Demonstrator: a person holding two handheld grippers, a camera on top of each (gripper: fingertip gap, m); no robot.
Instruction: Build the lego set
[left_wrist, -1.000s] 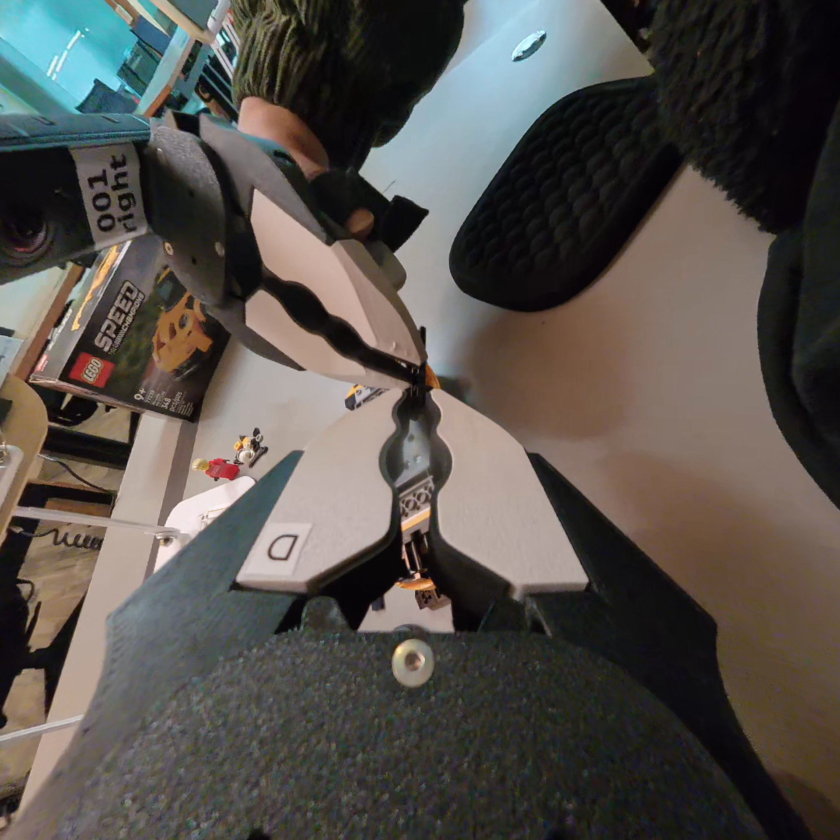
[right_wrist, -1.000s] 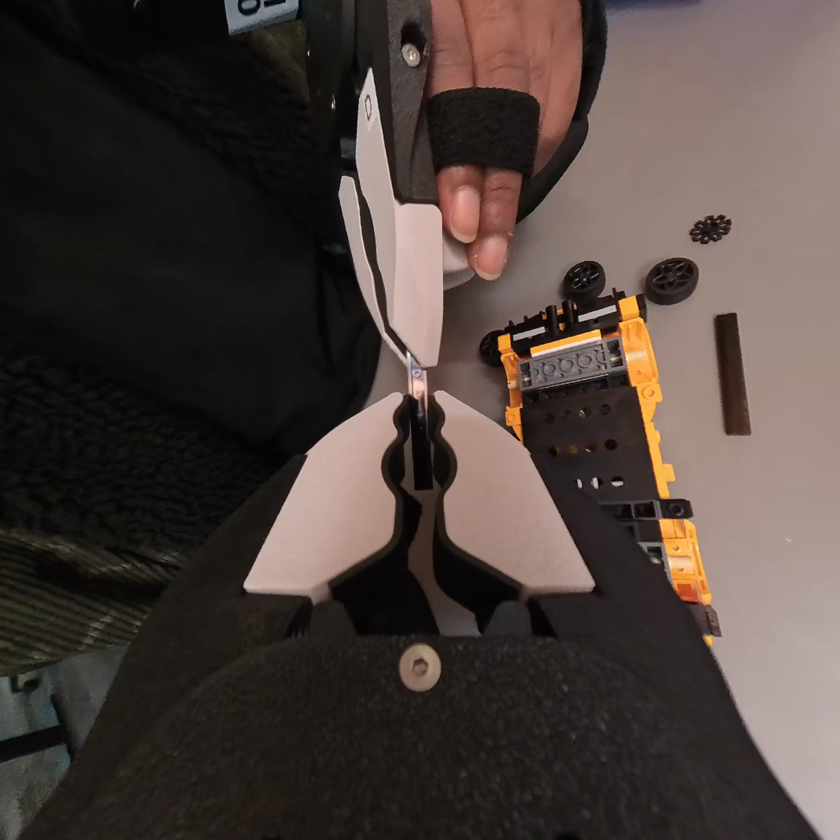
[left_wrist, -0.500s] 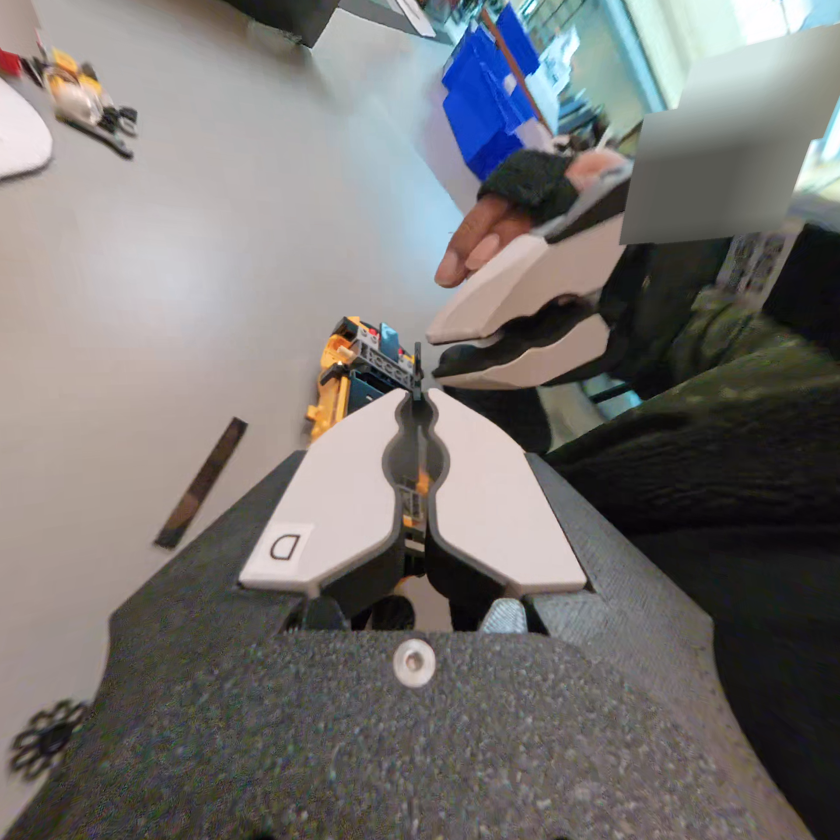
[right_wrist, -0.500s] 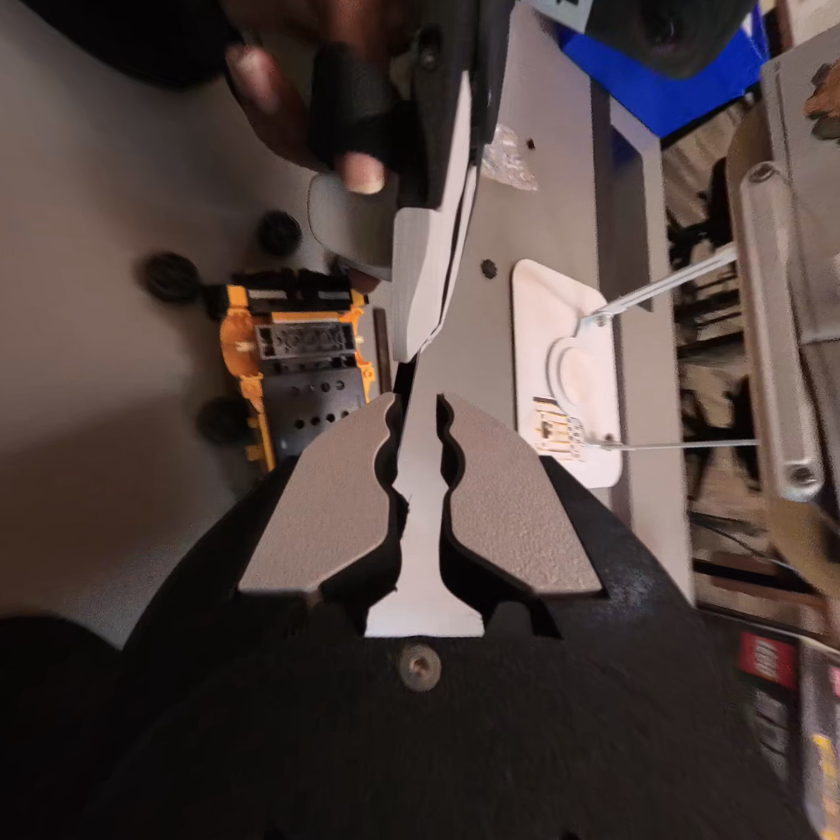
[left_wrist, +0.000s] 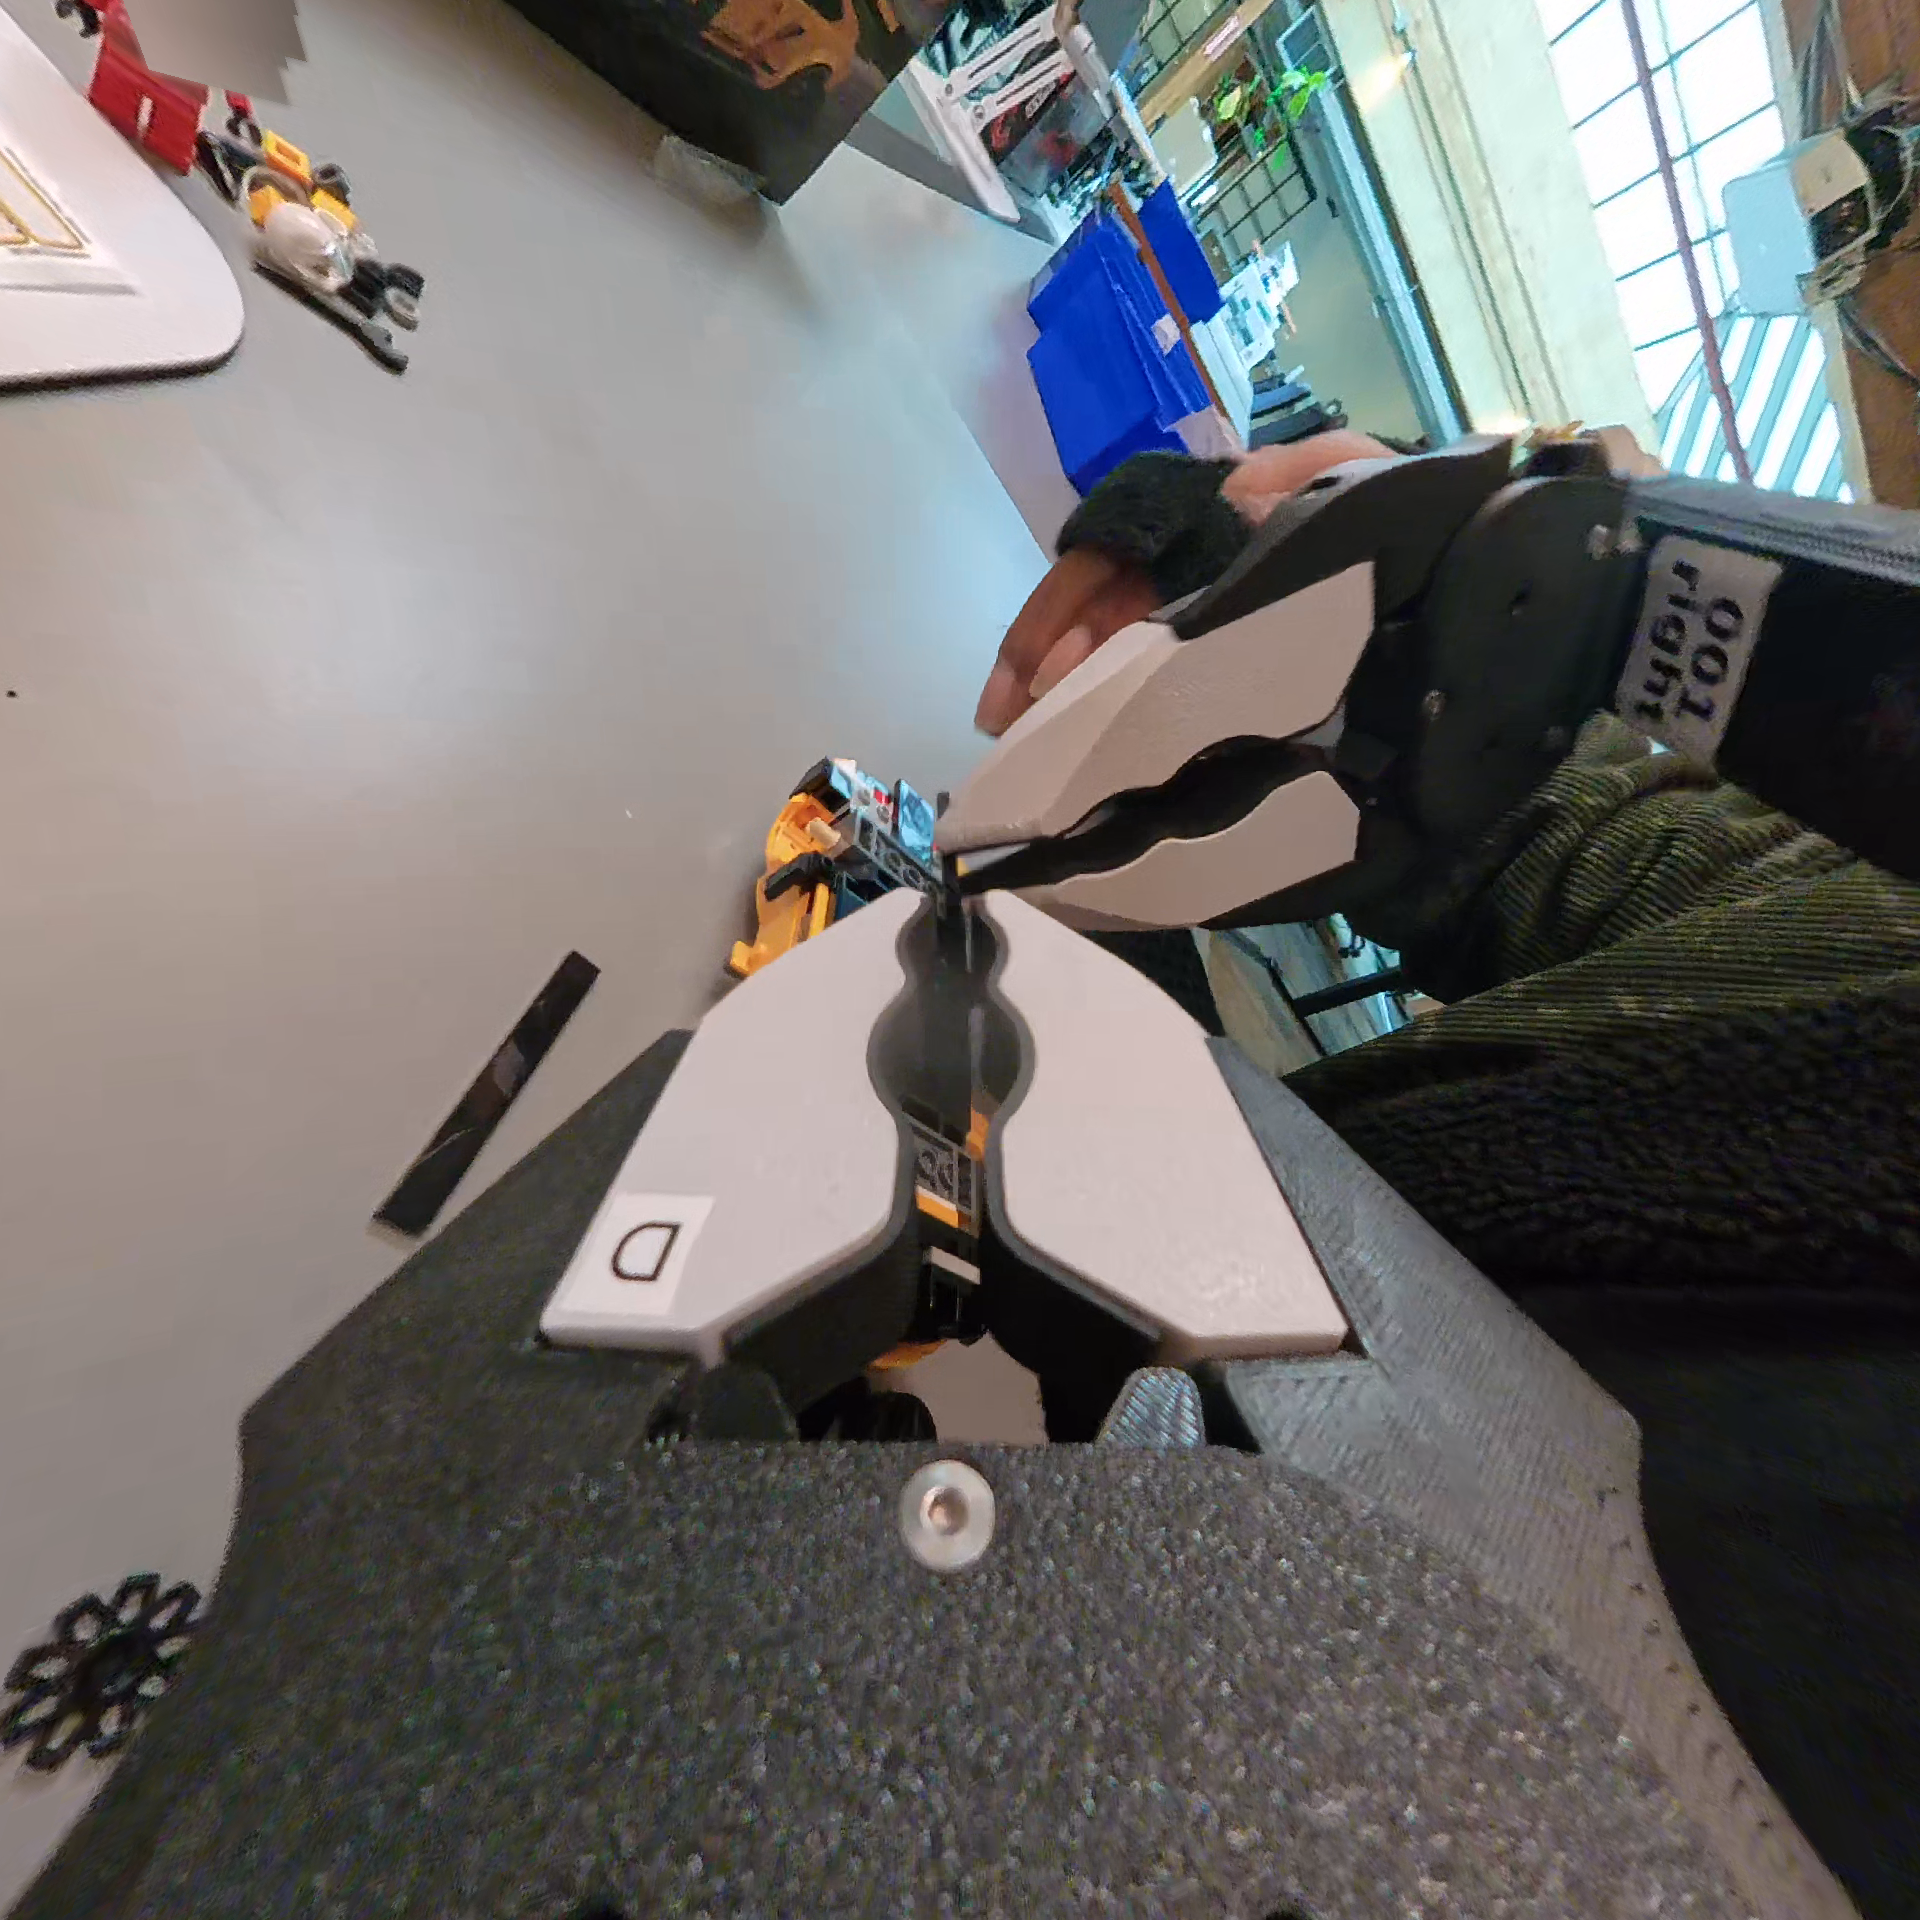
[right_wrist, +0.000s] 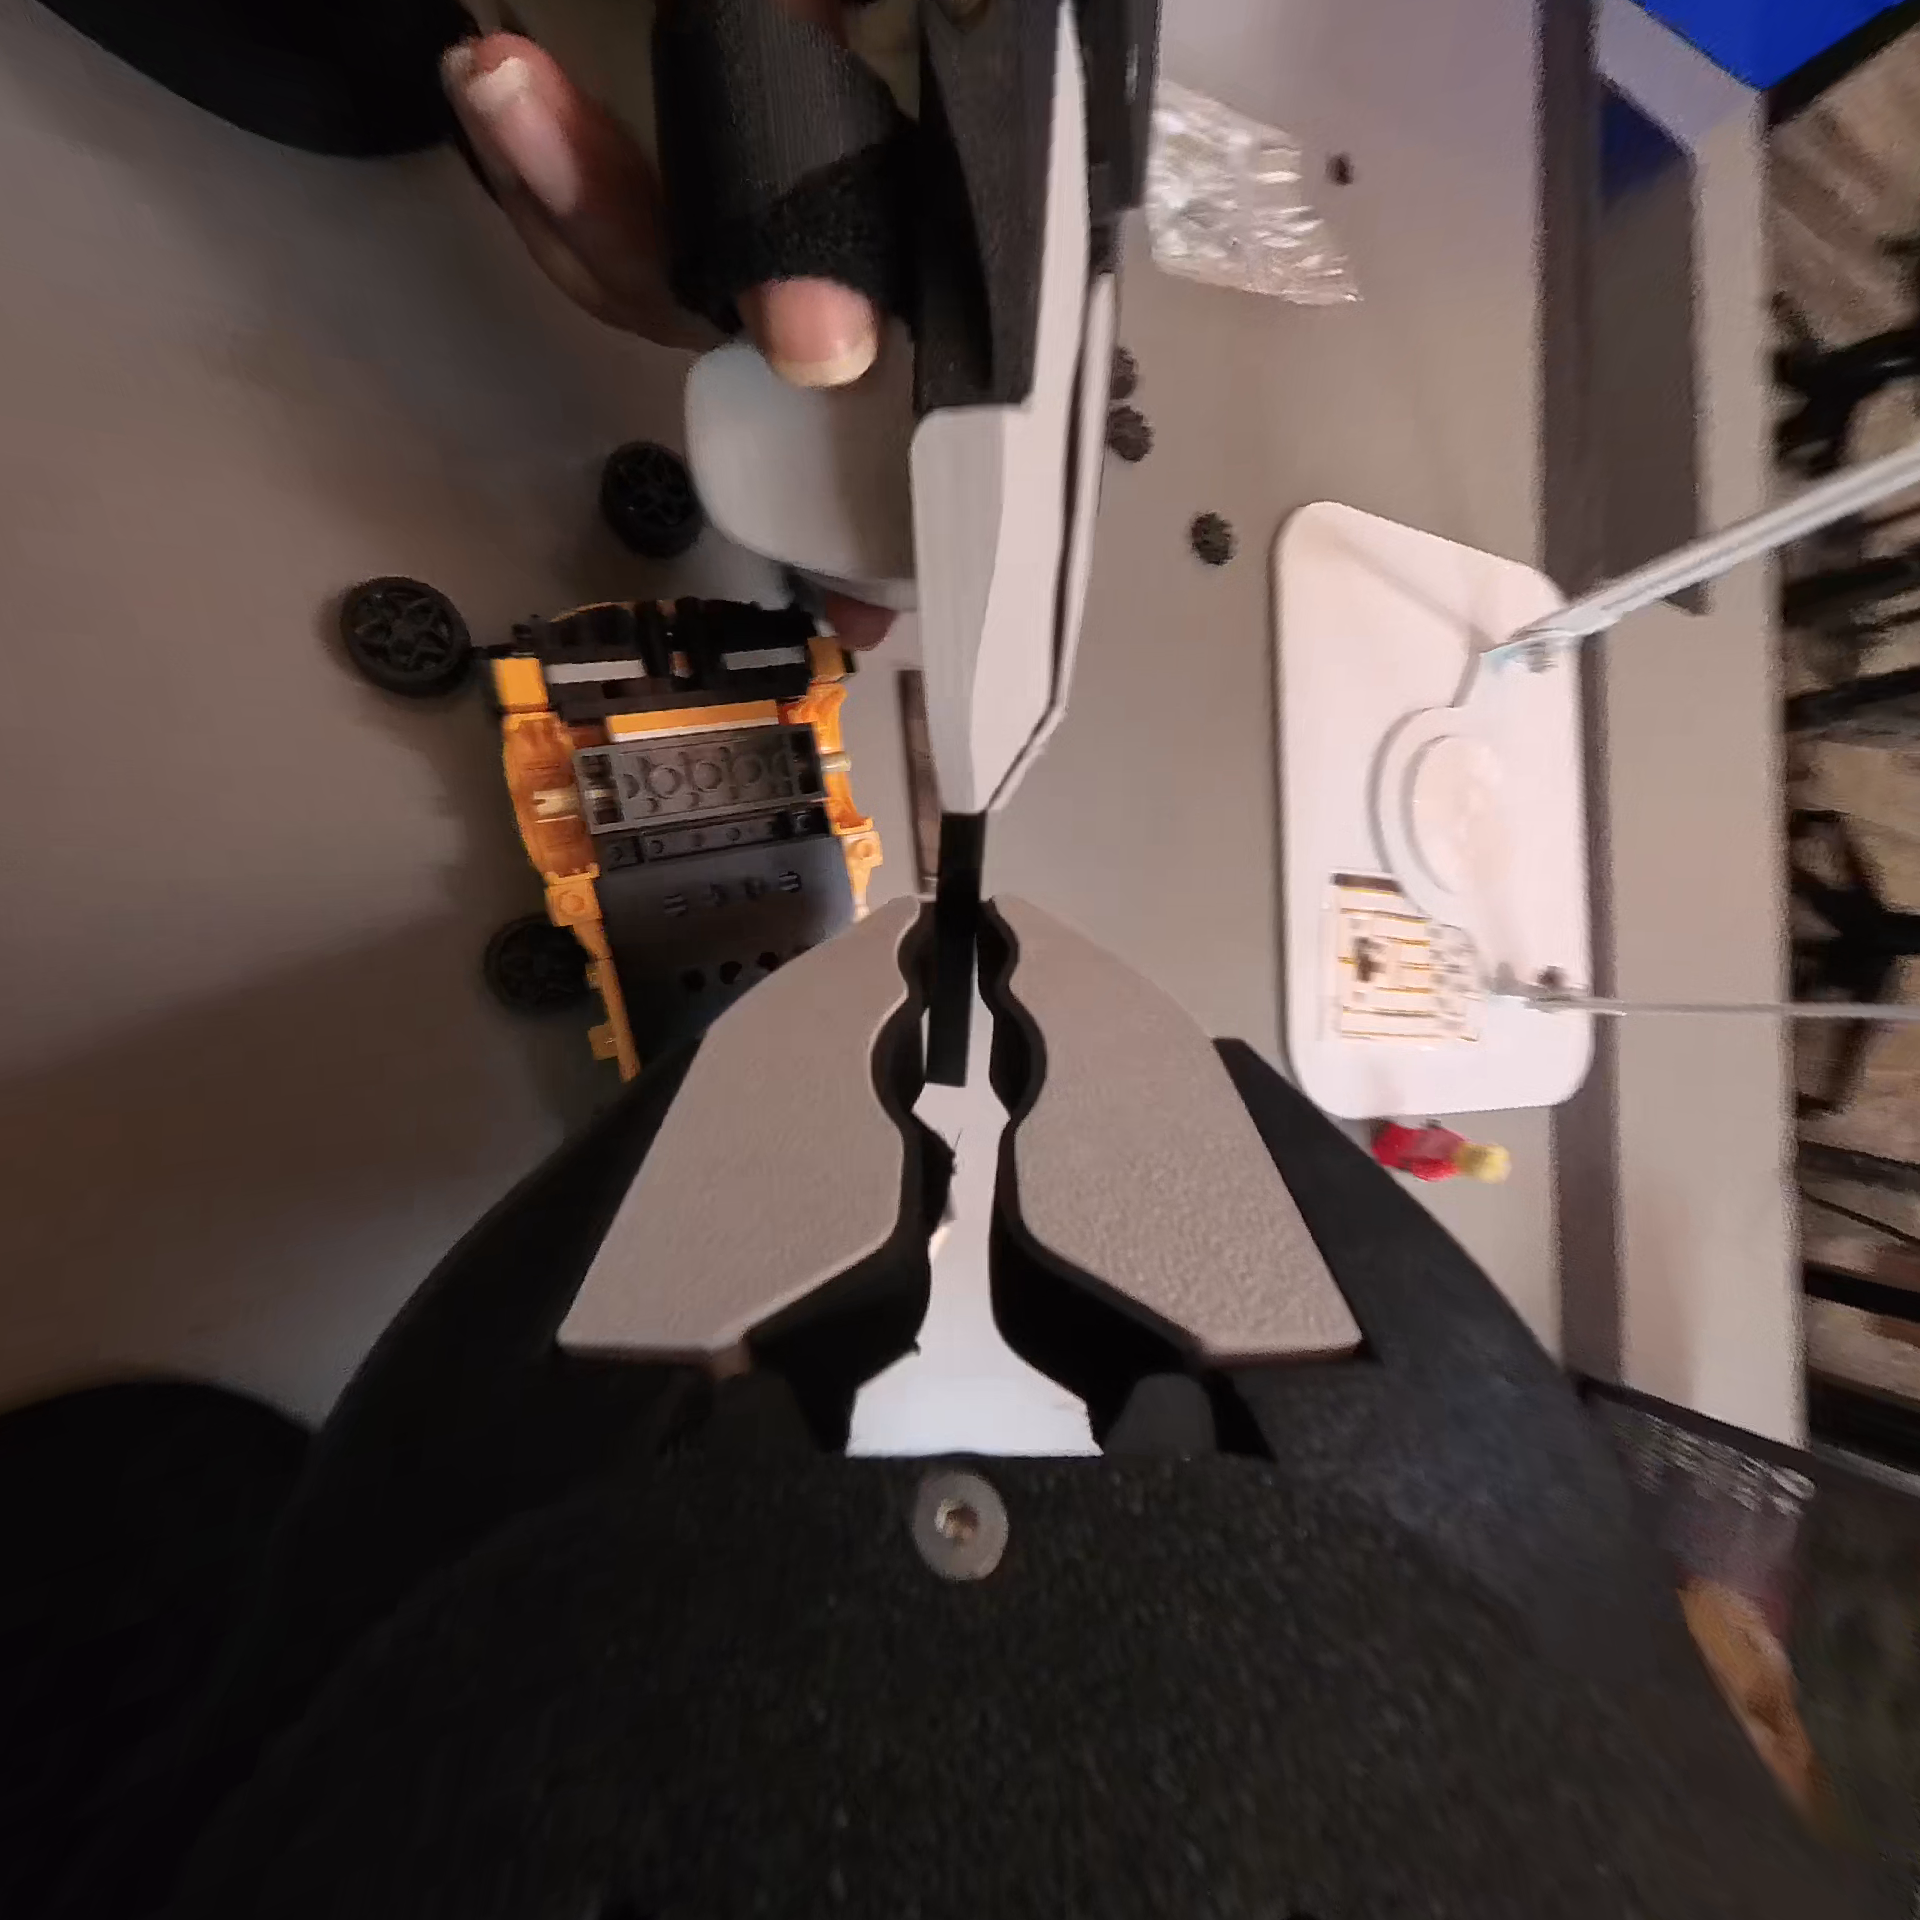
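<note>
A thin black strip (right_wrist: 954, 997) is held end to end between both grippers, above the table. My right gripper (right_wrist: 958, 914) is shut on its near end. My left gripper (right_wrist: 971, 805) comes down from the top of the right wrist view and is shut on the far end. In the left wrist view my left gripper (left_wrist: 951, 914) pinches the strip edge-on, and the right gripper (left_wrist: 961, 862) meets it from the right. The orange and black car chassis (right_wrist: 686, 810) lies on the table just left of the strip; it also shows in the left wrist view (left_wrist: 810, 862).
Loose black wheels (right_wrist: 405, 634) lie around the chassis. A second black strip (left_wrist: 488, 1091) and a black rim (left_wrist: 94, 1662) lie on the grey table. A white tray (right_wrist: 1340, 623) holds a sticker sheet (right_wrist: 1403, 971). A red minifigure (right_wrist: 1439, 1148) and a plastic bag (right_wrist: 1236, 218) are nearby. The tips of both grippers are at nearly the same place. Left tips and right tips are each some 15 cm from the black rim (left_wrist: 94, 1662).
Both grippers swung from beside the chair to over the chassis. Half a second ago the right jaws stood apart without the strip; now they are closed on it again.
</note>
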